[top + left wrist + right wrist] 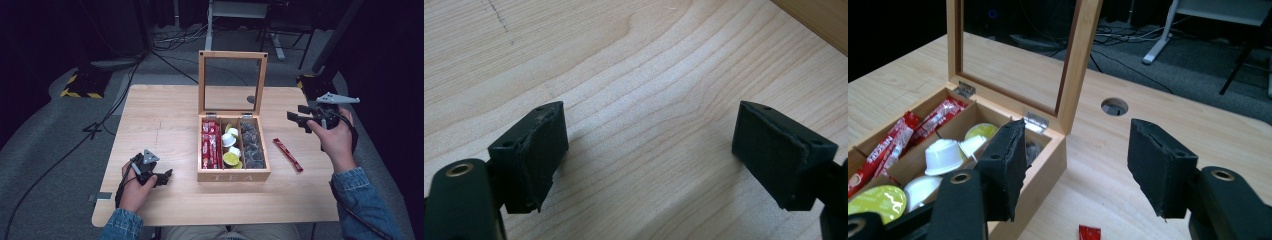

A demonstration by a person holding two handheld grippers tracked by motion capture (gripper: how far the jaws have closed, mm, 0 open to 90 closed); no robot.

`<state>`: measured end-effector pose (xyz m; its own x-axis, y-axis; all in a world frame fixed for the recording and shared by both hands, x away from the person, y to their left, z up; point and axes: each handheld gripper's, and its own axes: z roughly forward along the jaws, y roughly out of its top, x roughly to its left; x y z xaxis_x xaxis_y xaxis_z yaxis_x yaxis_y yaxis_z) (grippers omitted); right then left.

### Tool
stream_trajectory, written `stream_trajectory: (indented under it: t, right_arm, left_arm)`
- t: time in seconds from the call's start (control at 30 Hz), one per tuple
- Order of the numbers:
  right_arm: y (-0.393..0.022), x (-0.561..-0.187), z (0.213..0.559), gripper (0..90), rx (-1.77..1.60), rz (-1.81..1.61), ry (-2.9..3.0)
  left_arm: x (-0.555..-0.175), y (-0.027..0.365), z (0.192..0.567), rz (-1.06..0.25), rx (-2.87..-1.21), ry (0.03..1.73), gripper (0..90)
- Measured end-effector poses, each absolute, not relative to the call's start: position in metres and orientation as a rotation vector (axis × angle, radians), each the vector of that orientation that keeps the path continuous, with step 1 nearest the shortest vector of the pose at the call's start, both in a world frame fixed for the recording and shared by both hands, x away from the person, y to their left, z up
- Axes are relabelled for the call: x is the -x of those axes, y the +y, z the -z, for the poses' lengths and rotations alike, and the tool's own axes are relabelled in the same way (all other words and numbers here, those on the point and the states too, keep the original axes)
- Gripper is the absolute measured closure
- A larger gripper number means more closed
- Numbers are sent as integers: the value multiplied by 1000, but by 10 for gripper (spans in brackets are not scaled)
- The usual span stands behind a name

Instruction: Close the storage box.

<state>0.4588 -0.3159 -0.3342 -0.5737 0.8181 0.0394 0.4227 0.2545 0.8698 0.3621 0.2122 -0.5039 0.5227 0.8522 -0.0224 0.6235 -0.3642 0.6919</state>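
A wooden tea box [234,175] stands mid-table with its glass lid [232,56] upright. It holds red sachets [210,145] on the left, white and green capsules [231,148] in the middle and dark packets [251,145] on the right. One red sachet [287,154] lies on the table to the right of the box. My right gripper [295,114] is raised above the table's right side, open and empty. In the right gripper view, my right gripper [1078,127] has the box [1048,165] and a corner of the sachet [1089,233] below its jaws. My left gripper [165,177] rests low at front left. In the left gripper view, my left gripper [649,115] is open over bare wood.
The light wooden table [165,115] has a round cable hole [1114,106] behind the box. Cables and a yellow-black striped base [80,87] lie on the grey floor beyond. A box corner [819,20] shows at the top right of the left gripper view.
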Motion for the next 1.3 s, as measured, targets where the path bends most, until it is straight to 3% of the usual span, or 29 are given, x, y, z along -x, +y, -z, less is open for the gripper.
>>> stream_trajectory:
  t: [0.67,1.3]
  right_arm:
    - [-279,-516,286,406,-1032,-1311,2157]
    - [-254,-578,280,381,-1076,-1371,2122]
  left_arm:
    - [-362,212,504,-455,-2111,1194,143]
    - [-363,212,504,-453,-2113,1191,143]
